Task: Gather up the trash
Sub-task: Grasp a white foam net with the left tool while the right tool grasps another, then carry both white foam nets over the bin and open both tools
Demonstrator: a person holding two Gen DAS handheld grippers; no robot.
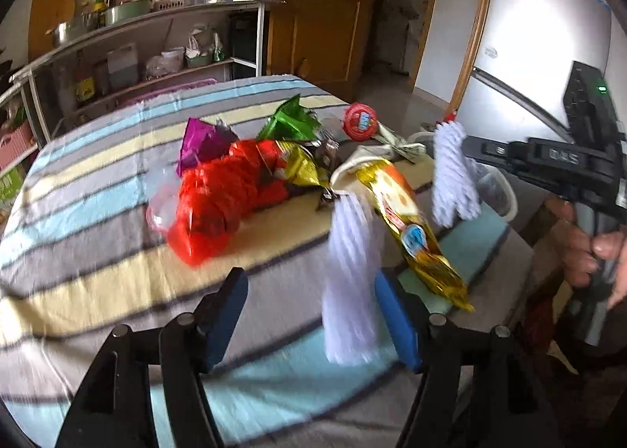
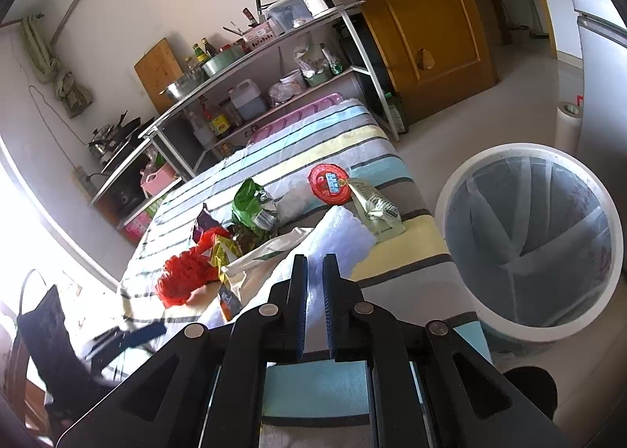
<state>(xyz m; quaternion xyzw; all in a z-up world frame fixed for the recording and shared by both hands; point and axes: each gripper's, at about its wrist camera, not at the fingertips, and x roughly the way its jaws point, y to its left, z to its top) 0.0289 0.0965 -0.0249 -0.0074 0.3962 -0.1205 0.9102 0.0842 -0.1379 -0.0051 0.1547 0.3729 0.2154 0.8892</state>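
The left gripper (image 1: pixel 313 315) stood apart, a white towel (image 1: pixel 352 283) hanging between its fingers. The right gripper (image 2: pixel 313 303) was clamped on the towel. Wrappers (image 1: pixel 243 181) lay on the table (image 1: pixel 78 213), beside the bin (image 2: pixel 529 244).

Wrappers crowded the middle of the striped tabletop (image 1: pixel 78 221): a red bag (image 1: pixel 211 197), a gold packet (image 1: pixel 407 221), a green wrapper (image 1: pixel 290 121) and a red lid (image 1: pixel 358 123), leaving little room among them. The near stripes and the left side lay bare. A white cloth (image 1: pixel 352 283) hung across the gap of the left tongs (image 1: pixel 313 315). Beside the tabletop's edge, the bin (image 2: pixel 462 189) stood with its mouth unobstructed.
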